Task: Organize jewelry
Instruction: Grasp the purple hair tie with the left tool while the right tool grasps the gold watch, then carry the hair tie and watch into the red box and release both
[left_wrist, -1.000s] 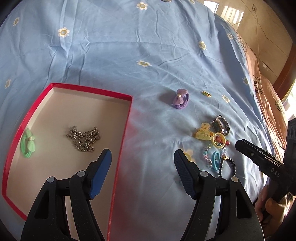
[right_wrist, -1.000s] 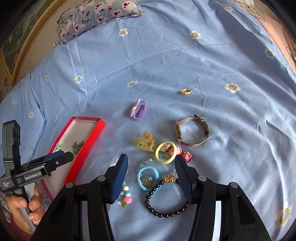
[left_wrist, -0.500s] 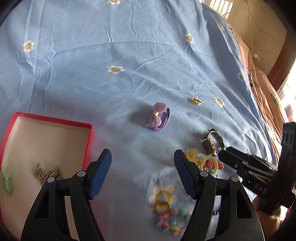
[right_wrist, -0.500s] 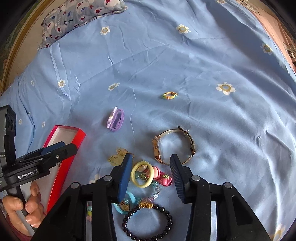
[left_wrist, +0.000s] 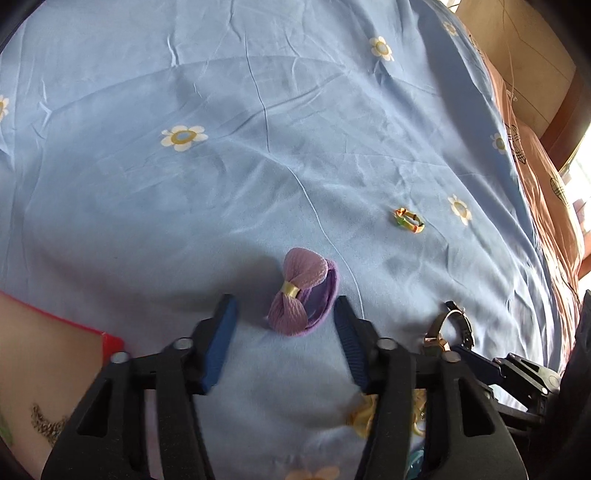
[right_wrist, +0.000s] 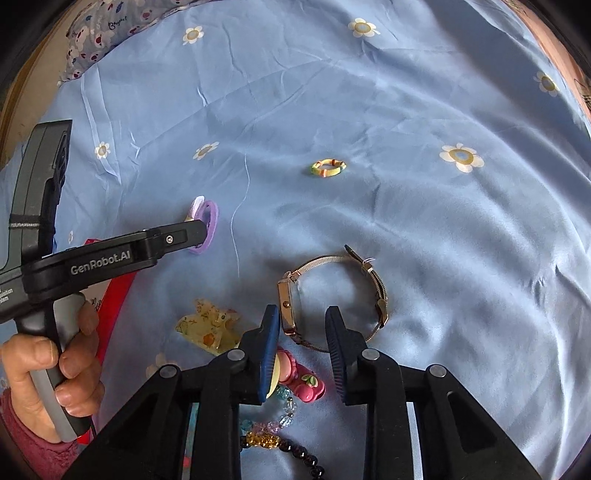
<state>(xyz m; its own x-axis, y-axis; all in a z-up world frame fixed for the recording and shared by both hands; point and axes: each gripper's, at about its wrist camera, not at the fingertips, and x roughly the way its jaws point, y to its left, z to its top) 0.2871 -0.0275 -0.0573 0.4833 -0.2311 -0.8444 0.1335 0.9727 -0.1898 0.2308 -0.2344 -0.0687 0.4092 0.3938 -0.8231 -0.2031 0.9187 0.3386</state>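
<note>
Bottom left, red box (left_wrist: 110, 341) w/ chain (left_wrist: 46, 424), green clip (left_wrist: 4, 430)

On the bedsheet (left_wrist: 258, 155), your bow hair tie (left_wrist: 301, 295) lies between the left gripper's (left_wrist: 284, 325) fingers. The box (left_wrist: 110, 341) sits to its left (a chain (left_wrist: 46, 424) inside it), the small ring (left_wrist: 408, 220) beyond to its right, the watch (right_wrist: 332, 295) nearer right.

"GenRobot.AI" is printed on the left hand-held gripper (right_wrist: 197, 230).
</note>
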